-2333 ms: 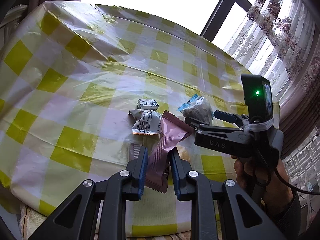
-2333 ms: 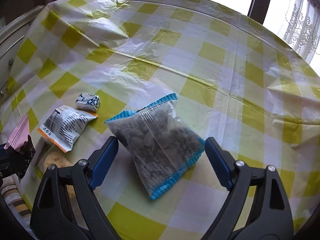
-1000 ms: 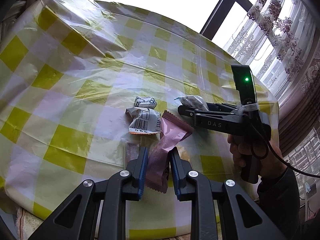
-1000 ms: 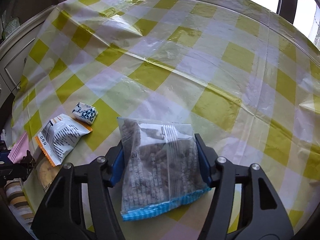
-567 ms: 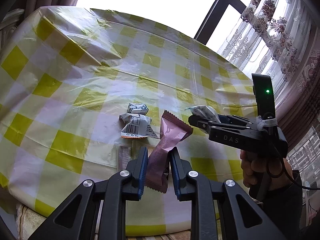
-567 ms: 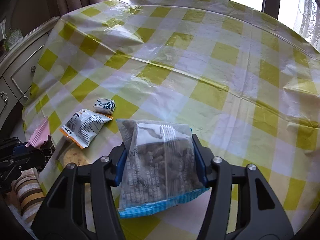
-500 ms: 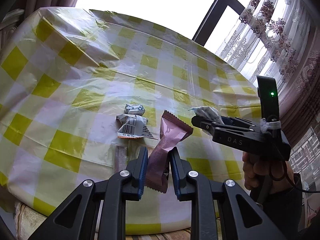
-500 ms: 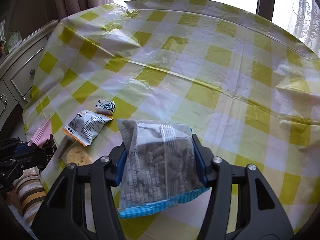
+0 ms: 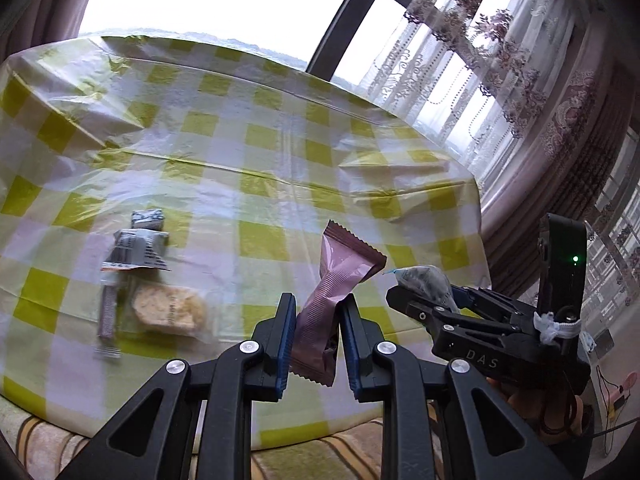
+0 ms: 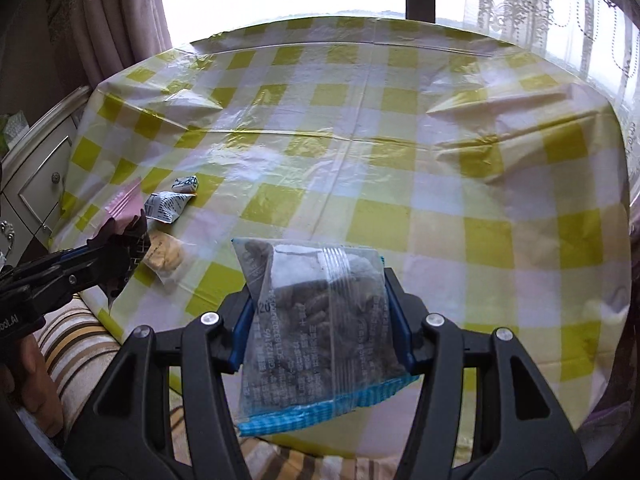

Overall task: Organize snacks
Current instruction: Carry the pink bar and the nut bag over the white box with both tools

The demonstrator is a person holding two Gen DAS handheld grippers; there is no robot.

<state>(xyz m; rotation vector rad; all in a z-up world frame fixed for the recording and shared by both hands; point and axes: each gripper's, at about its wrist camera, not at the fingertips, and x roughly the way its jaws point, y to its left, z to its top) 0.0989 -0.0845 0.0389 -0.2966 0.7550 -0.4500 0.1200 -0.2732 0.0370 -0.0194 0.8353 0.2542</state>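
Observation:
My left gripper [image 9: 316,326] is shut on a pink snack bar [image 9: 334,286], held upright above the table's near edge. My right gripper [image 10: 318,316] is shut on a clear bag of dark snacks with blue trim [image 10: 316,324], lifted off the yellow-checked tablecloth [image 10: 400,160]. In the left wrist view the right gripper [image 9: 416,292] sits low on the right with that bag [image 9: 424,280]. In the right wrist view the left gripper [image 10: 120,248] and the bar [image 10: 122,206] are at the left edge. Three snacks lie on the cloth: a small white pack [image 9: 148,218], a grey-white packet [image 9: 138,250] and a clear-wrapped biscuit [image 9: 168,308].
A striped cushion [image 10: 80,344] runs under the table's near edge. A pale cabinet with drawers [image 10: 36,168] stands to the left. Windows with lace curtains [image 9: 480,60] are behind the table. A hand [image 9: 540,404] holds the right gripper's handle.
Both grippers have pulled back and up from the table with their snacks. The packets on the cloth now lie farther left in the left wrist view, and the biscuit is uncovered.

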